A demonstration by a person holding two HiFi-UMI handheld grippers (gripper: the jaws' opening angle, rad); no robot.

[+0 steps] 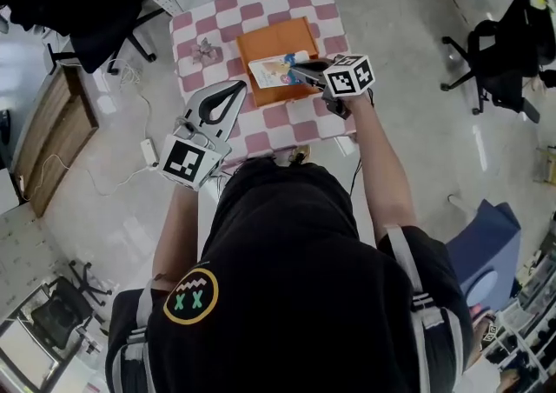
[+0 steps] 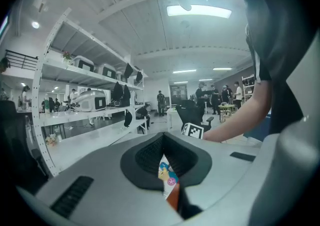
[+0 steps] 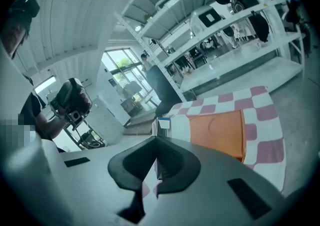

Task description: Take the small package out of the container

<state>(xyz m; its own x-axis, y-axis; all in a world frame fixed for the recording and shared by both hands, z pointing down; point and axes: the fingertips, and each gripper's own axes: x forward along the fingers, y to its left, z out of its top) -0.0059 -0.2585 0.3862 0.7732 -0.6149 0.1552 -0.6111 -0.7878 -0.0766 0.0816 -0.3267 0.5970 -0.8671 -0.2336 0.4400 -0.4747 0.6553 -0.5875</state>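
Over the orange container (image 1: 280,39) on the bench (image 1: 195,24), the package (image 1: 271,69), judged light, thin and floppy, is pinched edgewise in the clenched right tool (image 1: 301,76); the left tool (image 1: 241,86) is closed alongside.

- Table (image 1: 323,9): covered with a pink-and-white checked cloth.
- Small grey item (image 1: 206,50): lay near the table's left edge; kind not discernible.
- Black office chairs: one (image 1: 95,17) stood at upper left and another (image 1: 499,56) at right, both on the pale glossy floor (image 1: 417,130).
- Wooden board (image 1: 54,130): lay at far left.
- White power strip (image 1: 148,151): lay on the floor with its cable trailing.
- Blue seat (image 1: 488,252): stood at lower right.
- White shelving (image 3: 235,25): held boxes and dark hanging garments.
- Ceiling strip light (image 2: 199,11): was lit.
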